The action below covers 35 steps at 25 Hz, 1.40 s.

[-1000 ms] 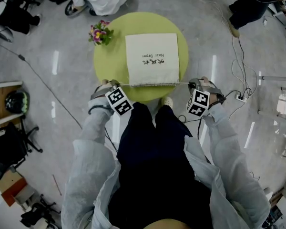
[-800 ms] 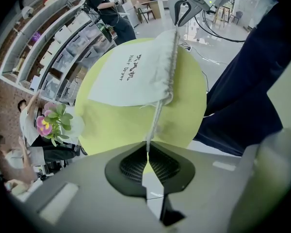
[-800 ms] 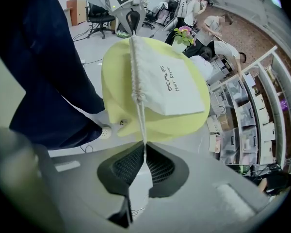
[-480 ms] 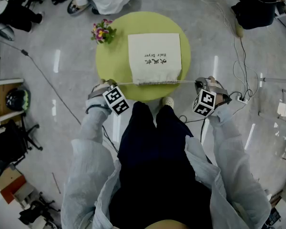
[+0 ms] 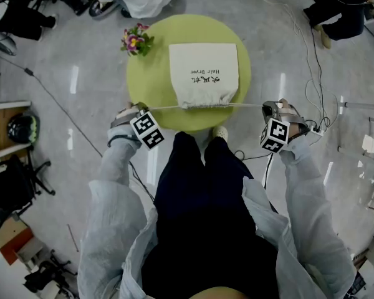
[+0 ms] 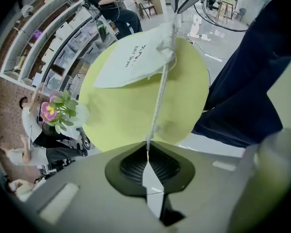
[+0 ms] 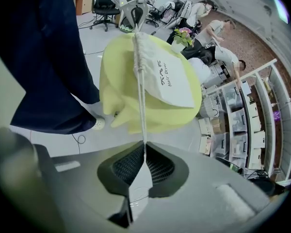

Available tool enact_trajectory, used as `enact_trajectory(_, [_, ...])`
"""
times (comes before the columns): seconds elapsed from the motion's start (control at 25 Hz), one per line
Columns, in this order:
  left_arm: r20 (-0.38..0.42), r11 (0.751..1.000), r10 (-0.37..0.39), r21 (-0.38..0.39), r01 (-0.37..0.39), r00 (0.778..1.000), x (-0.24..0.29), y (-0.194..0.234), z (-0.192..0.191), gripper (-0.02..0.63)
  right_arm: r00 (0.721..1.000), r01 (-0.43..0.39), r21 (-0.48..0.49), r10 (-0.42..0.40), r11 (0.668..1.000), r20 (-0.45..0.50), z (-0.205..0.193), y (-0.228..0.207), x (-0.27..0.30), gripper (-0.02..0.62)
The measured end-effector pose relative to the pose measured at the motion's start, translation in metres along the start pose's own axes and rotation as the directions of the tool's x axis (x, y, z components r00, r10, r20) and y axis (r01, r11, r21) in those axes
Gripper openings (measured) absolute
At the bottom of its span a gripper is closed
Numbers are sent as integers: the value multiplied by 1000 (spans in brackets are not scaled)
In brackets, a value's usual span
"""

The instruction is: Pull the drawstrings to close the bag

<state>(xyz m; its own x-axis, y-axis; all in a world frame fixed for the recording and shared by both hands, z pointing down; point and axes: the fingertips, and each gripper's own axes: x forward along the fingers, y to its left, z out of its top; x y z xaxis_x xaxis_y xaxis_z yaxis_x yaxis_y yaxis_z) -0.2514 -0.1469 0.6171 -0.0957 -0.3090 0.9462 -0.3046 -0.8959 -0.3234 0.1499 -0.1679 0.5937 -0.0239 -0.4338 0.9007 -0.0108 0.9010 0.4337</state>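
Note:
A white cloth bag [image 5: 204, 73] with dark print lies on the round yellow-green table [image 5: 149, 80]; its gathered mouth [image 5: 206, 104] faces the person. A white drawstring [image 5: 168, 107] runs taut from each side of the mouth. My left gripper [image 5: 133, 109] is shut on the left drawstring [image 6: 157, 101], off the table's near left edge. My right gripper [image 5: 268, 108] is shut on the right drawstring [image 7: 141, 98], off the table's right edge. In the left gripper view the bag [image 6: 131, 62] lies beyond the cord; in the right gripper view the bag [image 7: 165, 76] shows its bunched mouth.
A small pot of pink and yellow flowers [image 5: 134, 42] stands at the table's far left edge. Cables [image 5: 308, 73] trail over the grey floor to the right. People sit and stand at the far edges, with shelving [image 5: 6, 126] to the left.
Both grippers have moved apart, left one leftward and right one rightward, each still holding its drawstring. The bag's mouth is gathered narrower than before.

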Motion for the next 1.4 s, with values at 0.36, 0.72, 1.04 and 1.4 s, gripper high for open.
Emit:
enact_trajectory(0.36, [-12,1000,16,10,-16,1000,2,6,-9,28,999,2,-2,-2,1000,-33,-16,-3,-2,17])
enact_trajectory(0.72, [-28,999,20,39,-19,999,4,10,-17,28,997,3,10,-3,1000,-77,-41,-1,-3,17])
enact_trajectory(1.04, [-44,996,51,77,-47,998,11,12,-21,28,994,1,34,3,999,-109,-60,-1,-4,15])
enact_trajectory(1.4, [-54,999,-23,47,25,998,9,12,-12,29,991,-23,111,37,994,-128,-46,-20,-1,20])
